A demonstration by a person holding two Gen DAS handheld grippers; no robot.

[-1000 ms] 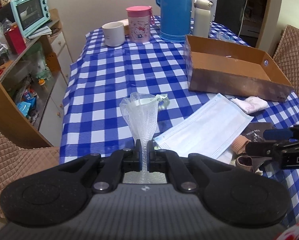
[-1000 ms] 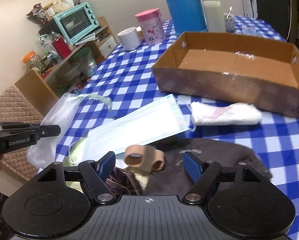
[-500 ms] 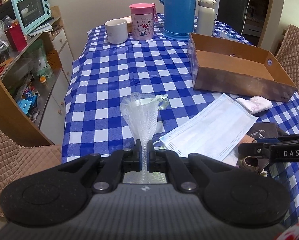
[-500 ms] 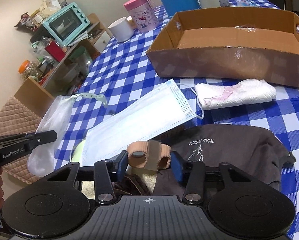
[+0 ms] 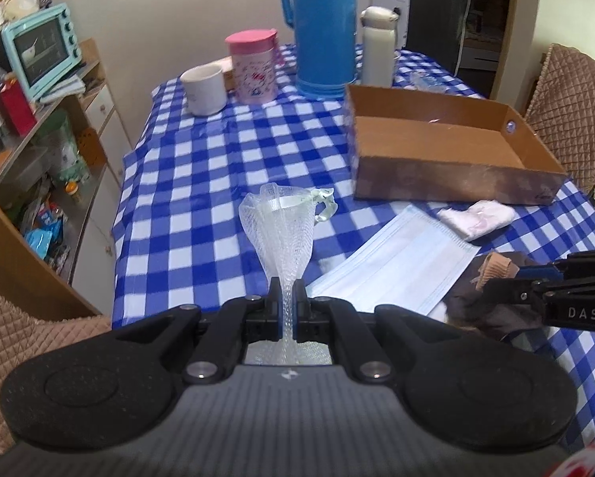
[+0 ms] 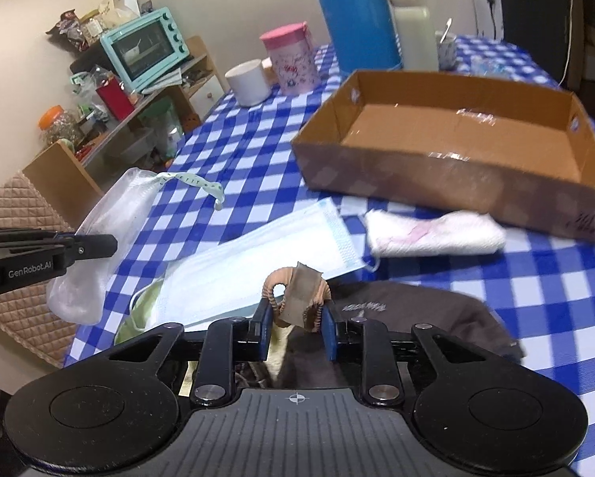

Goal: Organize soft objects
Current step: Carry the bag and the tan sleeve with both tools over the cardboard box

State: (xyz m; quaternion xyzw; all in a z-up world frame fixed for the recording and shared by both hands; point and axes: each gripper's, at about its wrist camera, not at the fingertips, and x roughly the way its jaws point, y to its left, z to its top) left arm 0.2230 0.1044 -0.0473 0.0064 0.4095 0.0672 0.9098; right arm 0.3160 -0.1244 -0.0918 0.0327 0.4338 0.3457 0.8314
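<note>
Left gripper [image 5: 286, 302] pinching mesh pouch [image 5: 281, 234], lifted clear. Right gripper [image 6: 295, 318] jaws just closing, squeezing tan stocking [image 6: 297, 294], probably bound for cardboard box [image 6: 436, 183].

"GenRobot.AI" stands in white on the left gripper [image 6: 98, 244] at nine o'clock; "DAS" on the right gripper [image 5: 532, 278] at three o'clock.

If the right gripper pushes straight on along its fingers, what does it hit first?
Probably the blue face mask lying just past the tan piece that the right gripper is shut on; the cardboard box sits further back. Depth is unclear.
</note>
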